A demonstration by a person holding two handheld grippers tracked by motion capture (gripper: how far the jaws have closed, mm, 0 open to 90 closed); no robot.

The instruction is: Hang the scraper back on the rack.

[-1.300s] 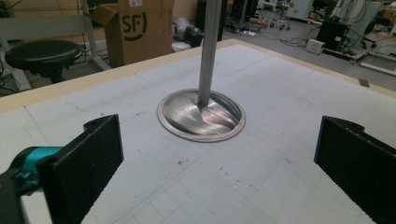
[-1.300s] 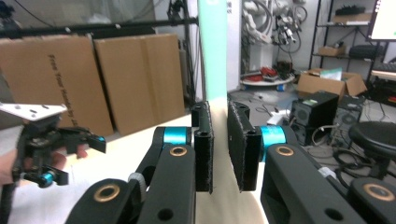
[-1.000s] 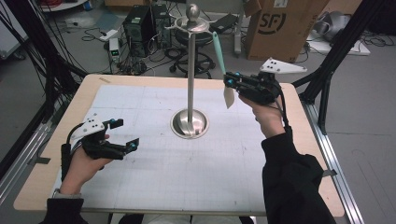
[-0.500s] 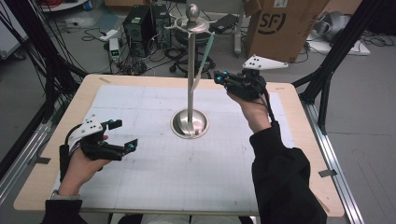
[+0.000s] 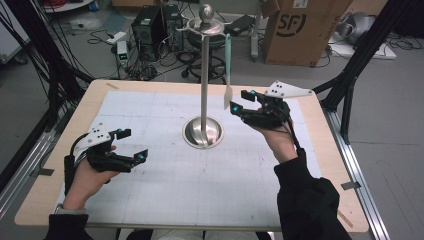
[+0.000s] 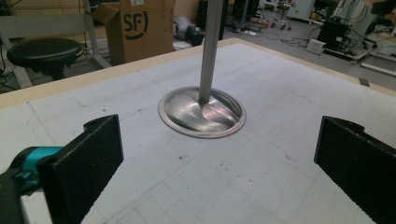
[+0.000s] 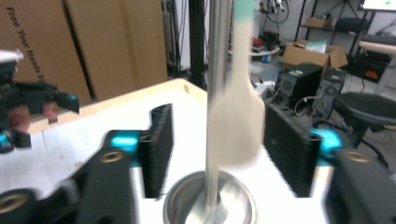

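A steel stand [image 5: 204,75] rises from a round base [image 5: 202,132] at the table's middle. From its top arm hangs a spatula [image 5: 227,95] with a teal handle and a cream blade. My right gripper [image 5: 240,101] is open just right of the blade. In the right gripper view the blurred blade [image 7: 233,121] hangs between the open jaws of my right gripper [image 7: 224,149] without touching either, and the pole [image 7: 217,70] stands behind it. My left gripper [image 5: 134,143] is open and empty over the table's left side. It [image 6: 219,140] faces the stand's base [image 6: 201,112].
The table [image 5: 325,165] is covered by a white gridded mat [image 5: 200,190]. A cardboard box [image 5: 300,30], computers and cables lie on the floor behind. Black frame struts [image 5: 365,55] stand off the right corner.
My right gripper swung left and up toward the pole, then came back down beside the spatula's blade. The left gripper barely moved.
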